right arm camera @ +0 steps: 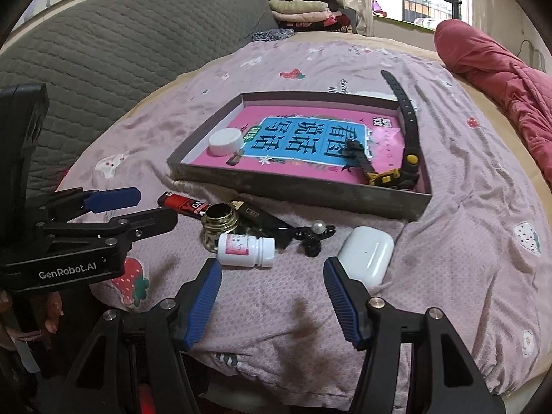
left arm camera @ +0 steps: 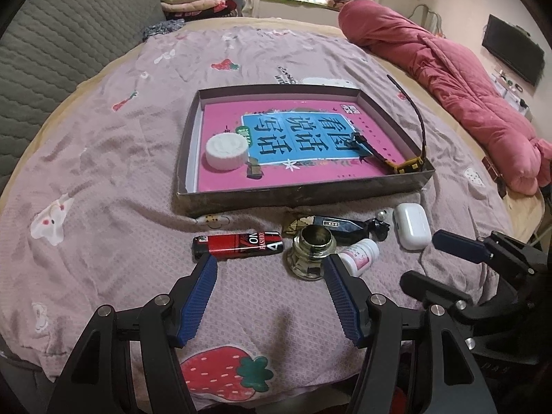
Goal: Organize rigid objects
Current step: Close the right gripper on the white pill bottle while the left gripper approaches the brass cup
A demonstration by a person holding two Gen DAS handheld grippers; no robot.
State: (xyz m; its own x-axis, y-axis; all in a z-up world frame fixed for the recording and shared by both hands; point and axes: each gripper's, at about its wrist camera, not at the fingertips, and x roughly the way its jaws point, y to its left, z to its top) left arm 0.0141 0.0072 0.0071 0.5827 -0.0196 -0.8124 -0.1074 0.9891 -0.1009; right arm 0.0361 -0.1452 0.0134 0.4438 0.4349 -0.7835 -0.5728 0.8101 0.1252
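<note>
Both jaws wide, nothing between them. Left gripper (left arm camera: 269,264) hovers near the lighter (left arm camera: 238,243) and glass ink bottle (left arm camera: 312,248); right gripper (right arm camera: 272,269) sits between the pill bottle (right arm camera: 245,245) and earbuds case (right arm camera: 366,253). All loose on the bedsheet (left arm camera: 103,172), just in front of the cardboard tray (left arm camera: 303,195). Glass bottle looks heaviest, open-topped, fragile — I'd grip across the body, low. Earbuds case is probably light but glossy and rounded — pinch the flat faces or it squirts out.
</note>
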